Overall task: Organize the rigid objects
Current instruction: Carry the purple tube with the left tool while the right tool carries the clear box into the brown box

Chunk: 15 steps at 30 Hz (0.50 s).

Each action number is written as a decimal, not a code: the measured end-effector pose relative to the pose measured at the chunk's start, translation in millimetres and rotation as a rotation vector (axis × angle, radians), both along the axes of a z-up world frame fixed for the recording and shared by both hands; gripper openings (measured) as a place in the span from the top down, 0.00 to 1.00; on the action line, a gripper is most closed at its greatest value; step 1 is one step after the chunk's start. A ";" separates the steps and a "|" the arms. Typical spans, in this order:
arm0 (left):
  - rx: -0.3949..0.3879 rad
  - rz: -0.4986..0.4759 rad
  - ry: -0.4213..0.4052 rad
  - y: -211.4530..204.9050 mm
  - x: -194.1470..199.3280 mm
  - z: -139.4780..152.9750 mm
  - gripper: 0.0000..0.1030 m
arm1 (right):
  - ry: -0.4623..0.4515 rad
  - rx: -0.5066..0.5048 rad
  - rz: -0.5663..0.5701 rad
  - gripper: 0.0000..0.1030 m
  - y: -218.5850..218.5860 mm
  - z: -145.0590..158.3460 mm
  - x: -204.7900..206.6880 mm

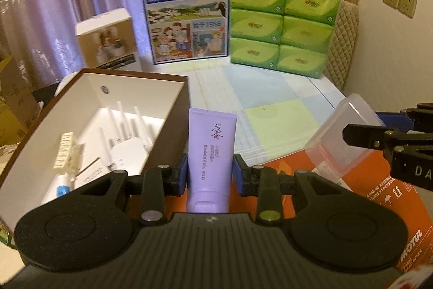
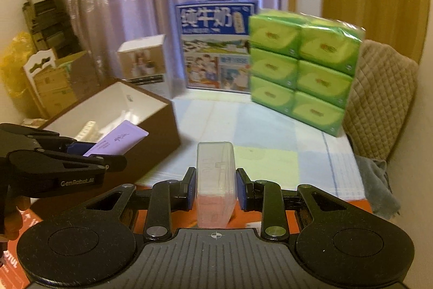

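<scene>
My left gripper (image 1: 210, 174) is shut on a purple tube (image 1: 209, 153) with Chinese print, held just right of the open brown box (image 1: 173, 110). The white-lined box holds a white router with antennas (image 1: 127, 132) and a cream comb (image 1: 65, 151). My right gripper (image 2: 216, 187) is shut on a clear plastic case (image 2: 215, 180), held above the orange carton (image 2: 270, 221). In the right wrist view the left gripper (image 2: 105, 153) with the purple tube (image 2: 119, 140) is at the box's (image 2: 162, 132) near rim. In the left wrist view the right gripper's fingers (image 1: 360, 134) hold the clear case (image 1: 341, 142).
At the back of the table (image 1: 270, 99) stand a small white carton (image 1: 108, 37), a blue milk carton (image 1: 186, 12) and a green tissue pack (image 1: 281, 23). A quilted chair (image 2: 379, 99) is at right. An orange Motul carton (image 1: 379, 197) lies under the grippers. Cardboard clutter (image 2: 48, 77) is at left.
</scene>
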State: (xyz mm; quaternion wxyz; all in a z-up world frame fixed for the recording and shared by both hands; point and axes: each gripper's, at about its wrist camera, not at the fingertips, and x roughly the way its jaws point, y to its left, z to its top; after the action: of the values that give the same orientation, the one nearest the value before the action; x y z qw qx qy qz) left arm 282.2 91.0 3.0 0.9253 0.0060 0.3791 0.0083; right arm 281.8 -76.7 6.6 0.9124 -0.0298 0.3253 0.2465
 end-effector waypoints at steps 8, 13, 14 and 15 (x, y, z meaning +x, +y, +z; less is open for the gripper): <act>0.003 0.062 -0.023 30.5 -30.6 12.7 0.71 | -0.023 0.015 0.088 0.74 34.6 15.6 -23.1; 0.008 0.103 -0.035 54.2 -48.5 18.9 0.71 | -0.035 0.031 0.141 0.74 59.0 23.3 -32.0; 0.009 0.111 -0.038 59.3 -51.6 19.8 0.71 | -0.037 0.035 0.153 0.74 64.5 24.7 -33.4; 0.011 0.119 -0.039 63.7 -54.5 20.7 0.71 | -0.040 0.037 0.165 0.74 70.2 26.0 -34.8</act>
State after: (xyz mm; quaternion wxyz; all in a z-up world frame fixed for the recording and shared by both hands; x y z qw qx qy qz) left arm 227.8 154.7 23.7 0.9304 -0.0118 0.3604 0.0655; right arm 247.1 -6.5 32.6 0.8958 -0.0444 0.2987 0.3260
